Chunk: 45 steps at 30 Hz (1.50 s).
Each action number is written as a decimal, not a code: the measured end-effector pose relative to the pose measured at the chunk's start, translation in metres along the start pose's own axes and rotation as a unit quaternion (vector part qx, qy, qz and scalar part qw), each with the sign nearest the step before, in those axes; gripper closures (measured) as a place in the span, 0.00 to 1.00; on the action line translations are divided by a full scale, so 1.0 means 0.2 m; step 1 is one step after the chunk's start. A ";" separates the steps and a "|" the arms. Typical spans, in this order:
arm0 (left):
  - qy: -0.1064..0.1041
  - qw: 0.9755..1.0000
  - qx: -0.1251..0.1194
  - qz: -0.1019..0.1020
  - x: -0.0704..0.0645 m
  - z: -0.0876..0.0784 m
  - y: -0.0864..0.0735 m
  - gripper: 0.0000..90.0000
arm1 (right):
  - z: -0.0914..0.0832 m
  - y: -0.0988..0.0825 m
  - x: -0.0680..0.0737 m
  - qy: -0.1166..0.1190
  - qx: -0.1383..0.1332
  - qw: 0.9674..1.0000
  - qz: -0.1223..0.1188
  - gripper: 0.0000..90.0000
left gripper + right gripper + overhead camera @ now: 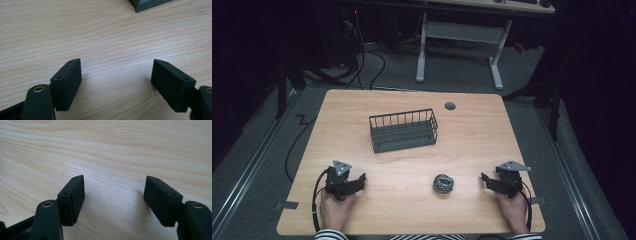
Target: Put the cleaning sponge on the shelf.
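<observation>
A dark wire basket [403, 131] stands at the middle of the wooden table [472, 135], and its corner [150, 4] shows at the top of the left gripper view. A small dark scrunched ball [443, 183] lies near the front, right of centre. My left gripper [360, 181] rests at the front left, held in a hand, open with bare wood between its jaws [116, 72]. My right gripper [485, 180] rests at the front right, also open and holding nothing [113, 188]. The ball lies between the two grippers, closer to the right one.
A round grommet [450, 106] sits in the table near its far edge. Beyond the table stand a white desk frame [459, 45] and loose cables [362, 55] on the grey floor. Cables trail from both grippers off the front edge.
</observation>
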<state>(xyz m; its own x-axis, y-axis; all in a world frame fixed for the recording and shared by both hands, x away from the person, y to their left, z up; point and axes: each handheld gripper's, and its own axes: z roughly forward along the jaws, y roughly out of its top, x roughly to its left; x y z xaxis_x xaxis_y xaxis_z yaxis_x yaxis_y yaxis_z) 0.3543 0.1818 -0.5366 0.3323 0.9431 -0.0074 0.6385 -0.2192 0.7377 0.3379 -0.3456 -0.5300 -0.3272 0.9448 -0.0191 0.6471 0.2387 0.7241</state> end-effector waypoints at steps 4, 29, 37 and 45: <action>-0.001 1.000 -0.001 -0.002 0.00 0.00 0.00 0.28 | 0.00 0.00 0.00 0.000 0.000 1.000 0.000 0.37; -0.025 1.000 0.006 -0.002 0.01 -0.01 0.02 0.26 | 0.00 0.00 0.00 -0.001 0.000 1.000 0.001 0.36; -0.061 0.998 0.011 -0.021 0.00 -0.04 0.11 0.26 | 0.00 0.00 0.00 -0.002 0.000 1.000 0.001 0.36; -0.074 0.997 0.004 -0.017 -0.02 -0.04 0.22 0.26 | 0.00 0.00 0.01 0.000 0.000 1.000 0.001 0.35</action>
<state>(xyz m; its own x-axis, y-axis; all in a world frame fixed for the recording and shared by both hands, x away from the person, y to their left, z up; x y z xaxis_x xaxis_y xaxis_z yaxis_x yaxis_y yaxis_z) 0.3753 0.1714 -0.4983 0.4089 0.9028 -0.1331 0.6560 -0.1894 0.7306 0.3375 -0.3444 -0.5302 -0.3255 0.9454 -0.0179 0.6483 0.2369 0.7236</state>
